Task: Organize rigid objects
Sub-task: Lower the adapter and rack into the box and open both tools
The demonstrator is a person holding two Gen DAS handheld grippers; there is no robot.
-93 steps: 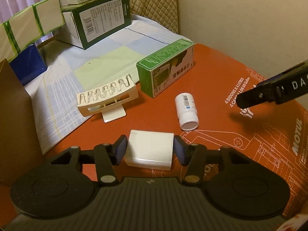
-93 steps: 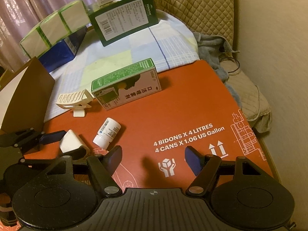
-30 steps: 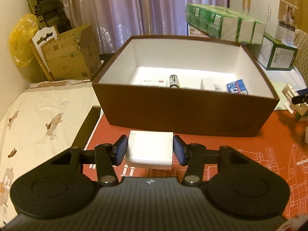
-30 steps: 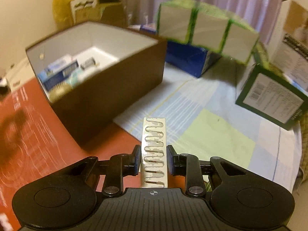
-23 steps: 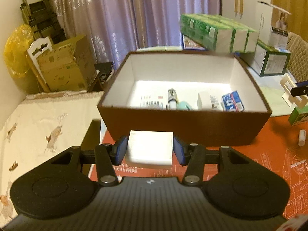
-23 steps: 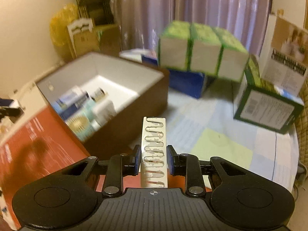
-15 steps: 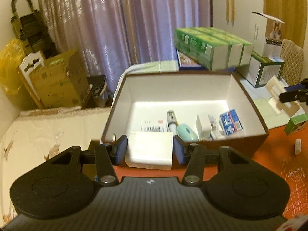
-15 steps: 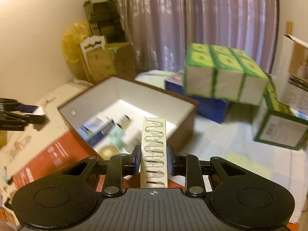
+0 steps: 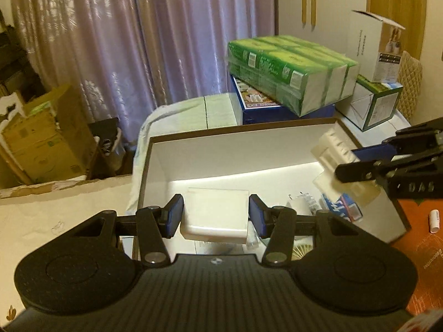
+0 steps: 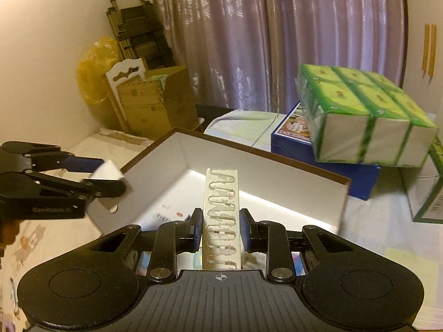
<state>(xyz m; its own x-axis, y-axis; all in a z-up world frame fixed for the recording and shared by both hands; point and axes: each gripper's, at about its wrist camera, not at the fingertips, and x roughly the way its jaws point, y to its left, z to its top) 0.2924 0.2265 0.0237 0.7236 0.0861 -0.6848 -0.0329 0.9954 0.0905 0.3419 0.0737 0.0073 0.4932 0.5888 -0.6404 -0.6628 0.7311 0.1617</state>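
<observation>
I hold two hand-held grippers over an open brown box with white inner walls (image 9: pixel 210 163). My left hand-held gripper (image 9: pixel 216 215) is closed on a flat white block (image 9: pixel 216 215), its blue-padded fingers (image 9: pixel 174 215) pressing the block's left and right sides. The block hangs above the near left part of the box interior. In the right wrist view the same left hand-held gripper (image 10: pixel 110 182) reaches in from the left with the white block (image 10: pixel 109 174) at the box's left wall.

My right hand-held gripper (image 10: pixel 220 232) is closed on a cream plastic rack with a row of looped slots (image 10: pixel 221 215). The rack stands on end between the fingers, pointing away from me, above the near part of the box (image 10: pixel 249 163). In the left wrist view my right hand-held gripper (image 9: pixel 351 163) enters from the right, holding the rack (image 9: pixel 332 149) tilted over the right side of the box.

Small items lie on the box floor at the right, among them a blue and white packet (image 9: pixel 343 210); the rest are too blurred to name. Right of the box, a small white bottle (image 9: pixel 434 221) lies on its side on the orange sheet covering the desk (image 9: pixel 423 251).

Beyond the box, a bundle of green and white cartons (image 10: pixel 362 121) rests on a blue box (image 10: pixel 293 138). Mauve curtains (image 10: pixel 277 38) hang behind, with a cardboard carton (image 10: pixel 157 102) and a yellow bag (image 10: pixel 91 74) at far left.
</observation>
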